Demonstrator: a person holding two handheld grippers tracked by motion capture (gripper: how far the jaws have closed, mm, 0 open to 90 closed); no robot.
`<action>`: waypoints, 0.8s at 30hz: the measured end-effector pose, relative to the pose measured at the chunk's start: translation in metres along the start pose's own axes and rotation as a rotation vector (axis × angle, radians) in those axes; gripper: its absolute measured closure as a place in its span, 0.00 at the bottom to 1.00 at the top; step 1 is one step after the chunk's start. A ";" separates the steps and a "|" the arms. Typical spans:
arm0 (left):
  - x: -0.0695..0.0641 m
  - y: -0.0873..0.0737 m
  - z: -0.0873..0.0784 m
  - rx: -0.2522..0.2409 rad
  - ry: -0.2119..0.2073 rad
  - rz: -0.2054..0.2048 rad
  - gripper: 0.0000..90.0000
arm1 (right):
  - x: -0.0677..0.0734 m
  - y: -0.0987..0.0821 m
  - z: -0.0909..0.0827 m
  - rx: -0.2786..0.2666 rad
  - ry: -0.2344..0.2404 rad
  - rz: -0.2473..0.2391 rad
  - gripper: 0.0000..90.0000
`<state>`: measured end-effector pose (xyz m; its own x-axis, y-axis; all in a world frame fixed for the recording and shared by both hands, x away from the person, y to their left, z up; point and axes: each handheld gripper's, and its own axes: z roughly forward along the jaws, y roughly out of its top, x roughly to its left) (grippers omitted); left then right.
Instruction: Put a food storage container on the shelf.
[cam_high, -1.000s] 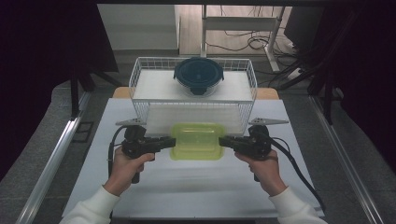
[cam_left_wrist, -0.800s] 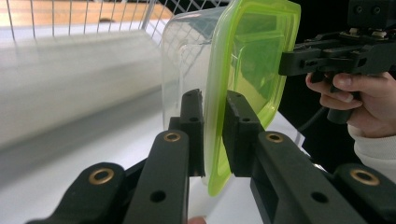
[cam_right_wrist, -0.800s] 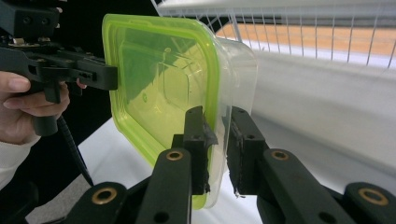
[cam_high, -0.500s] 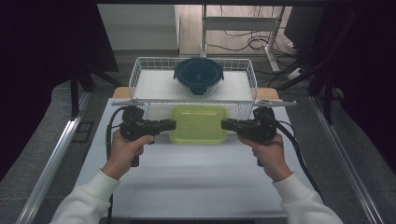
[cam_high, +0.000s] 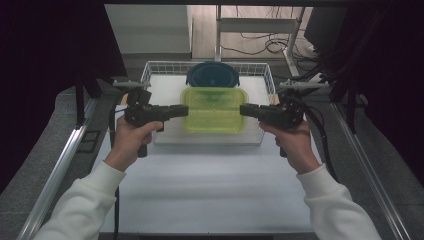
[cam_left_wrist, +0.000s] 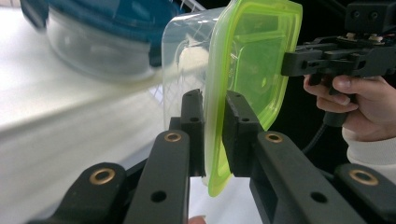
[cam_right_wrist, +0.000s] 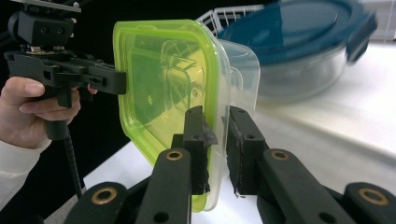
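Observation:
A clear rectangular container with a lime-green lid (cam_high: 214, 110) hangs in the air over the front part of the white wire basket (cam_high: 150, 67). My left gripper (cam_high: 184, 111) is shut on its left rim and my right gripper (cam_high: 244, 110) on its right rim. In the left gripper view the jaws of my left gripper (cam_left_wrist: 215, 100) pinch the lid edge (cam_left_wrist: 252, 60), with the right gripper (cam_left_wrist: 292, 63) at the far rim. In the right gripper view my right gripper (cam_right_wrist: 215, 114) clamps the container's rim (cam_right_wrist: 168, 74), and the left gripper (cam_right_wrist: 116, 81) holds the opposite side.
A round glass bowl with a dark blue lid (cam_high: 212, 75) sits at the back of the basket, just beyond the held container. The basket stands at the far end of the white table (cam_high: 210, 185). Metal rails run along both table sides.
Both grippers have risen and moved away from the person, carrying the green-lidded container from the table in front of the basket to above the basket.

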<state>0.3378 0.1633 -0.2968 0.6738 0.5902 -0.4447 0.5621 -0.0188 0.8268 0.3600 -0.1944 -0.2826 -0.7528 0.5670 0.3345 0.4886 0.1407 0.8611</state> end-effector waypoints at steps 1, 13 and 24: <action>0.000 0.005 0.000 -0.003 -0.002 -0.001 0.89 | -0.001 0.005 0.000 -0.003 -0.001 -0.006 0.86; 0.021 0.056 0.005 -0.008 -0.011 -0.008 0.89 | -0.015 0.059 0.009 -0.004 -0.009 -0.015 0.86; 0.041 0.086 0.011 -0.016 -0.029 -0.045 0.89 | -0.029 0.096 0.021 -0.013 -0.012 0.020 0.87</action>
<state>0.4190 0.1777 -0.2478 0.6613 0.5669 -0.4912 0.5847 0.0206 0.8110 0.4374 -0.1806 -0.2176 -0.7374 0.5793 0.3473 0.4976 0.1182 0.8593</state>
